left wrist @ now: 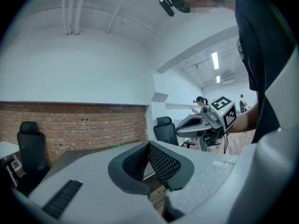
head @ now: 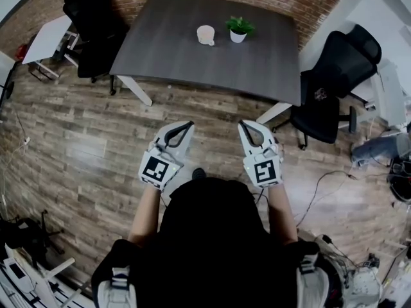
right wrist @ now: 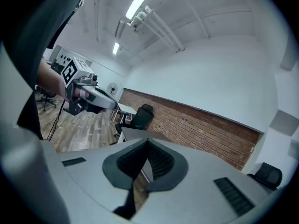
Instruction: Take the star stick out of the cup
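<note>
A pale cup point(head: 205, 35) stands on the dark grey table point(head: 167, 50) far ahead of me; at this distance no star stick can be made out in it. A small potted plant point(head: 239, 29) stands just right of the cup. My left gripper point(head: 186, 126) and right gripper point(head: 244, 124) are held side by side over the wooden floor, well short of the table. Both are shut with nothing between the jaws. In the left gripper view the pads point(left wrist: 161, 164) meet, and the right gripper point(left wrist: 205, 122) shows beside them. The right gripper view shows its pads point(right wrist: 159, 161) closed too.
Black office chairs stand at the table's left point(head: 96, 24) and right point(head: 334, 76). A white desk point(head: 48, 37) is at the far left. Cables point(head: 321, 191) trail over the floor on the right, and gear lies at the lower corners.
</note>
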`<state>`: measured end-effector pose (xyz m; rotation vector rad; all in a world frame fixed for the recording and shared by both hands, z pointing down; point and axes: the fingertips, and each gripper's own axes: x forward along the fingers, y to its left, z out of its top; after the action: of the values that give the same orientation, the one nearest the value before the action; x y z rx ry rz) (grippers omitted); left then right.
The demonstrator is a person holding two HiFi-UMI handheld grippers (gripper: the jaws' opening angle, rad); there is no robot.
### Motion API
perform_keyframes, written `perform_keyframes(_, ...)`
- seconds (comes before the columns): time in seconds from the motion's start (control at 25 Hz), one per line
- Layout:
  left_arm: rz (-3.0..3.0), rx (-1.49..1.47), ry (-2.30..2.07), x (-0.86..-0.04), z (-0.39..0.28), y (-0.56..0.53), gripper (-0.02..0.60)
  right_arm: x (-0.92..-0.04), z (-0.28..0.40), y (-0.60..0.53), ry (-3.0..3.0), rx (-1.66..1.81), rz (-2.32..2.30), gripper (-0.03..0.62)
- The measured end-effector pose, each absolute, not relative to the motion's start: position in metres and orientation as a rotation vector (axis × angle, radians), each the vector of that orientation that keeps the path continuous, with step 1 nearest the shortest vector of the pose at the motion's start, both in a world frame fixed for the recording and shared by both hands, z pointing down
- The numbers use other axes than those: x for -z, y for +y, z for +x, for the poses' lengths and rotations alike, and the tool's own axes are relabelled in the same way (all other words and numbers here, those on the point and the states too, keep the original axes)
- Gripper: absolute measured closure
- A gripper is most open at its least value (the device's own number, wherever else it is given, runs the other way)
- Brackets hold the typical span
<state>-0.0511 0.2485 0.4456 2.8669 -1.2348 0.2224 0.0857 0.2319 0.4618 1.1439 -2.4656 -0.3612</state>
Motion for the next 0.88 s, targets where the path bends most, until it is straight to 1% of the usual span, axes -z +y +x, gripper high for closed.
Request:
perform_keyframes(0.24, 2.891, -0.218, -1.218, -0.445, -0.073, 0.233, 0.58, -0.461, 0.069, 0.216, -2.449, 0.353, 1.177, 0.595)
perform_keyframes(0.48, 2.882, -0.221, -1.236, -0.445, -0.093, 0.22, 0.58, -0.468, 0.072, 0.204, -2.407, 0.331, 1.198, 0.595)
perform_keyframes(0.88, 2.855, -0.249, -1.226, -0.454, -0.086, 0.194, 0.58, -0.473, 0.071, 0.171, -2.422, 0.291, 1.164, 0.595)
